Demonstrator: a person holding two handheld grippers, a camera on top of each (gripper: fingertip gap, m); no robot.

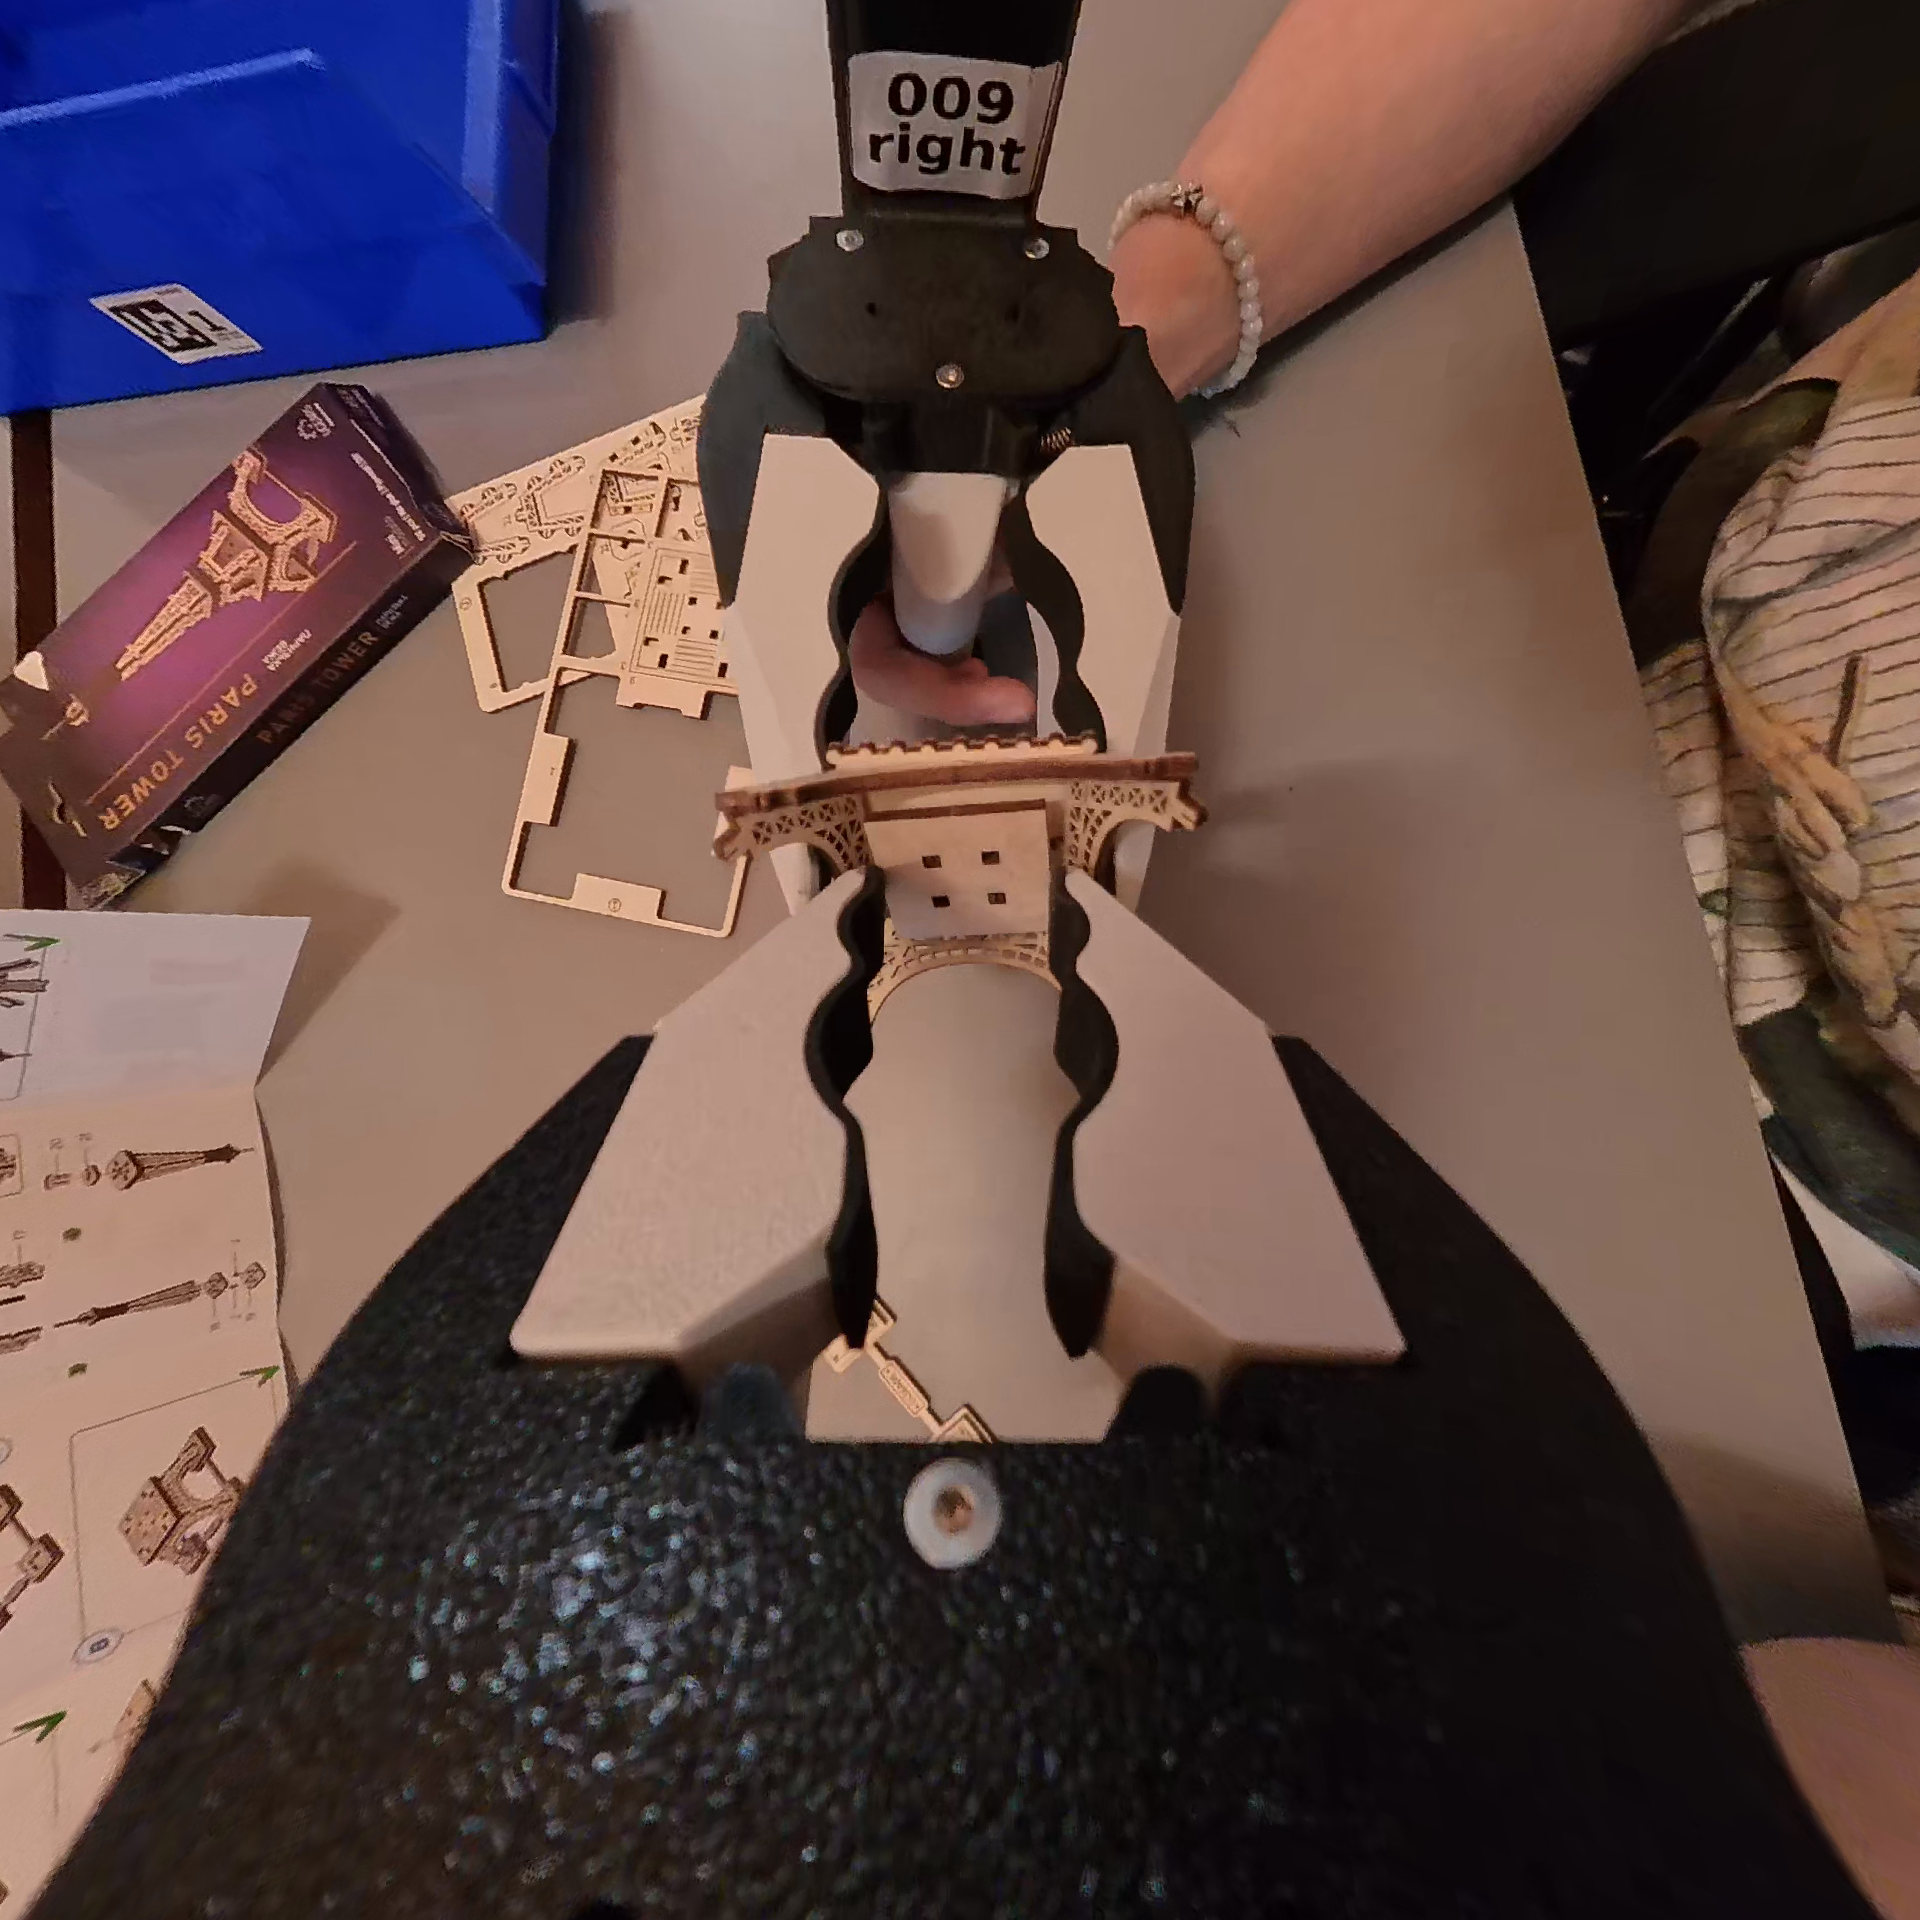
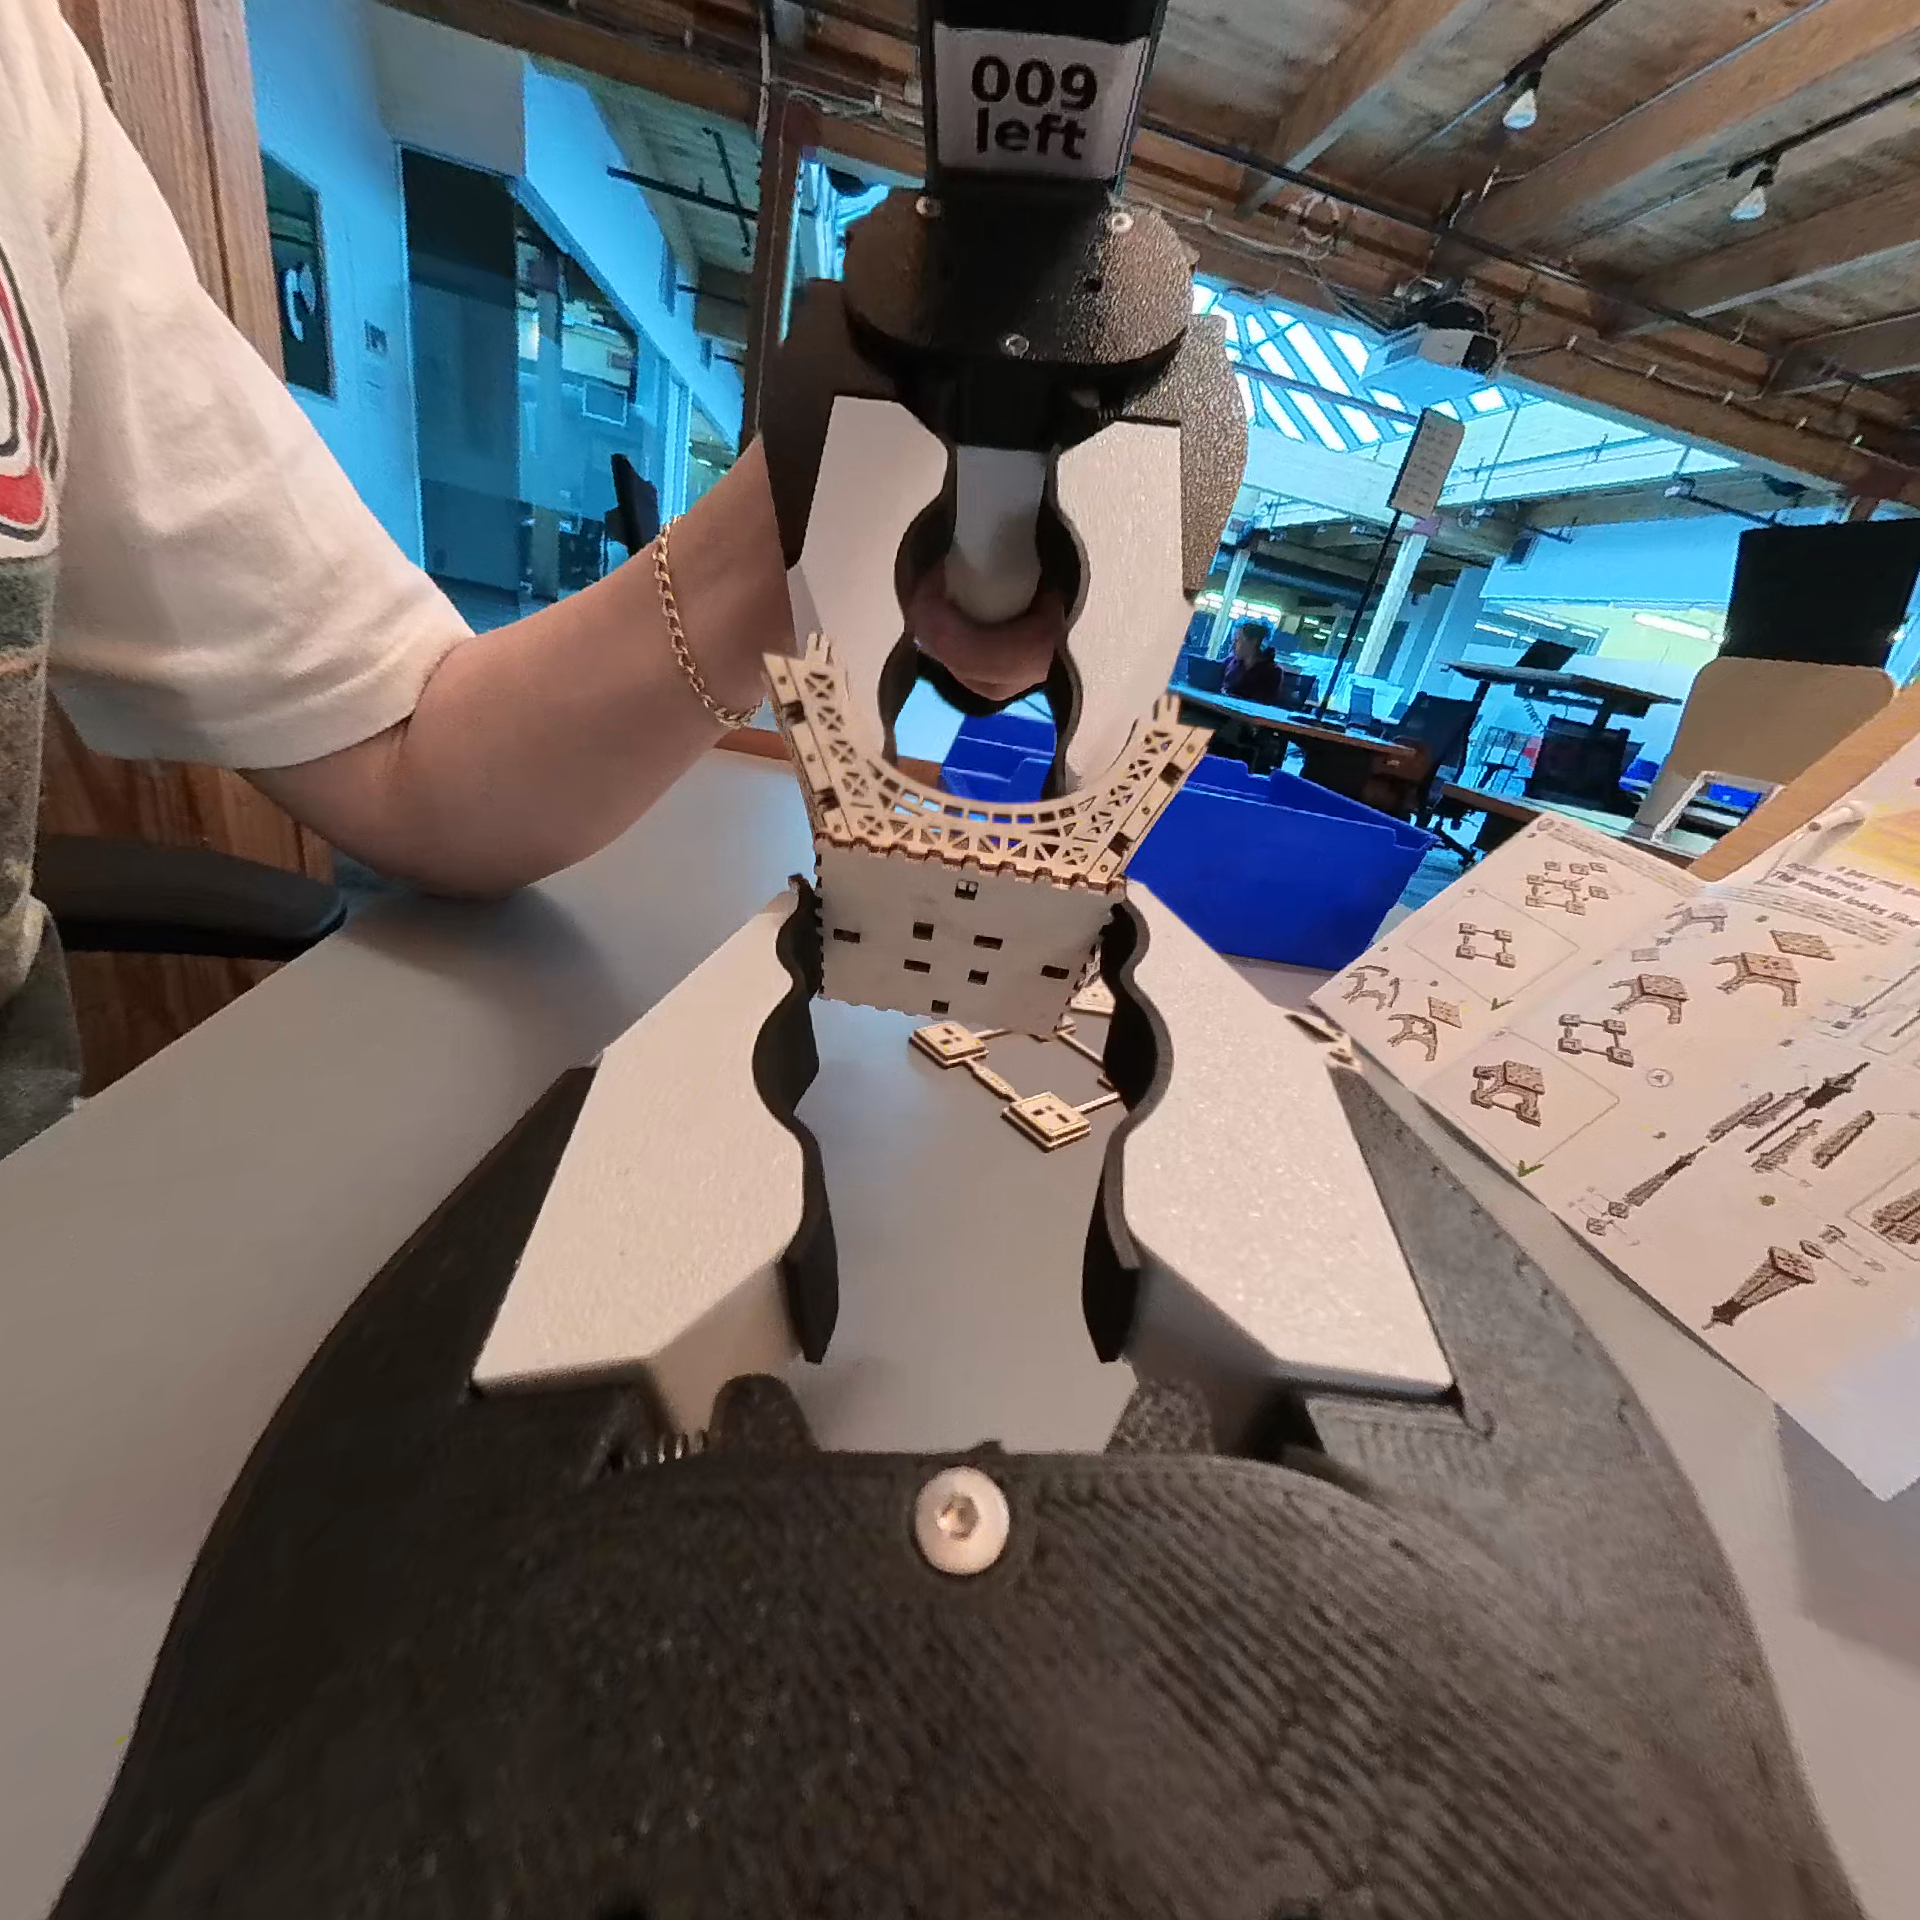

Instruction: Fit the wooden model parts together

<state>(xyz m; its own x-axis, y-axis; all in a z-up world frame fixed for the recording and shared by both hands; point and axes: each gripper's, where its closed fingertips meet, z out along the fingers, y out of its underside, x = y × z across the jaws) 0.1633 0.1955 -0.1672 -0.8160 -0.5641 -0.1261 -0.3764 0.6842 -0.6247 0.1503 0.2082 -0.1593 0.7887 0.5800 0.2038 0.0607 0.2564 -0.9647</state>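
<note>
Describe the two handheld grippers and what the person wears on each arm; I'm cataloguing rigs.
Both grippers, left and right, have white wedge fingers with wavy black pads on speckled black bodies, each with a white label. A pearl bead bracelet circles one wrist, a gold chain bracelet the other, below a white T-shirt sleeve.

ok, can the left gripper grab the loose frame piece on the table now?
Probably not: the left gripper is shut on the tower base, though the frame piece lies uncovered below.

Worktop [image 1: 1403,935], grey: left of left claw [image 1: 961,888], blue bin [image 1: 270,187], kit box [image 1: 229,634], emptied wooden sheets [image 1: 613,665], instruction leaflet [image 1: 135,1195]; below it, square frame [image 2: 1023,1081].
</note>
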